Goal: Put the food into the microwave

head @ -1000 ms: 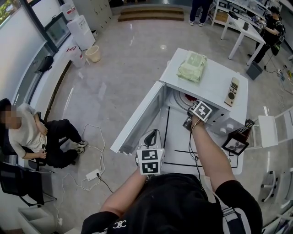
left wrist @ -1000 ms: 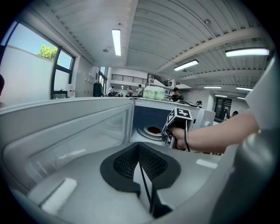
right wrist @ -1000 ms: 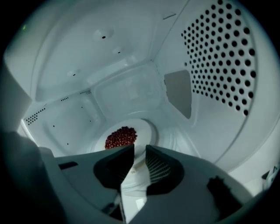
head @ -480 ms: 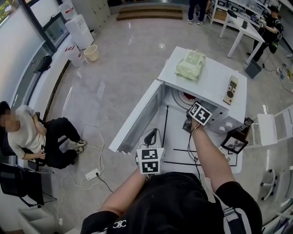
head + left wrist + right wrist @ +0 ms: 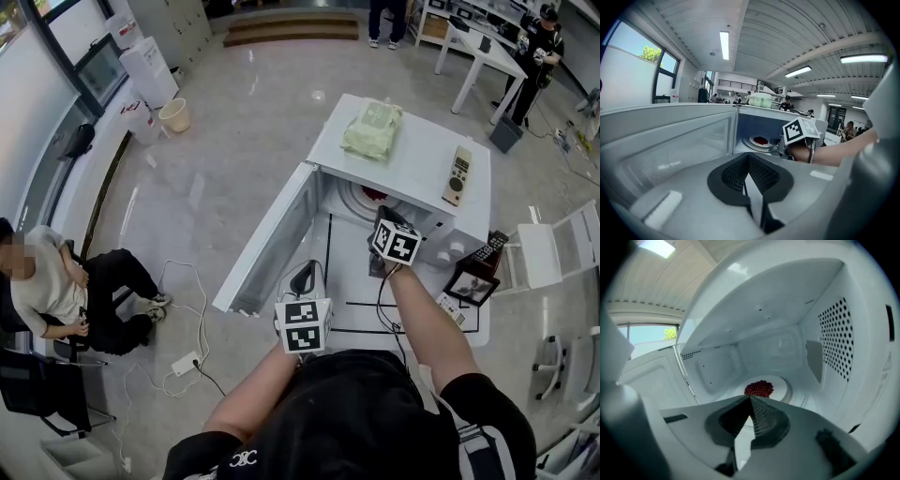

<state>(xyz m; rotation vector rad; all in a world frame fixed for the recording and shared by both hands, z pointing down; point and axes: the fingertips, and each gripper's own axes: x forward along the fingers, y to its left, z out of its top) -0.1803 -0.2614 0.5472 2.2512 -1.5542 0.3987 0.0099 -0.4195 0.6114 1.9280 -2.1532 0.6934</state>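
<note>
**Food is on the turntable: clear the claw, then shut the door**

The heap of small dark-red berries (image 5: 759, 388) sits on a round white plate (image 5: 782, 391) in the middle of the cavity floor, straight ahead of the right claw (image 5: 750, 399) and a little below its tips. The claw's jaws are closed tip to tip with nothing between them, so the load looks delivered. It hovers at the mouth of the white box-shaped microwave (image 5: 412, 155), the perforated side wall (image 5: 834, 341) to its right.

The step in hand is probably getting clear and closing up. The right claw should draw straight back along its own line and stay level, so that it touches neither the plate rim nor the perforated wall.

The left claw (image 5: 748, 157), also pinched shut and empty, waits just beside the inner face of the open white door (image 5: 267, 242), which lies to its left. The door should swing only once the right claw and forearm are out of the opening. A steady push near the door's free edge should close it without jolting the plate.
</note>
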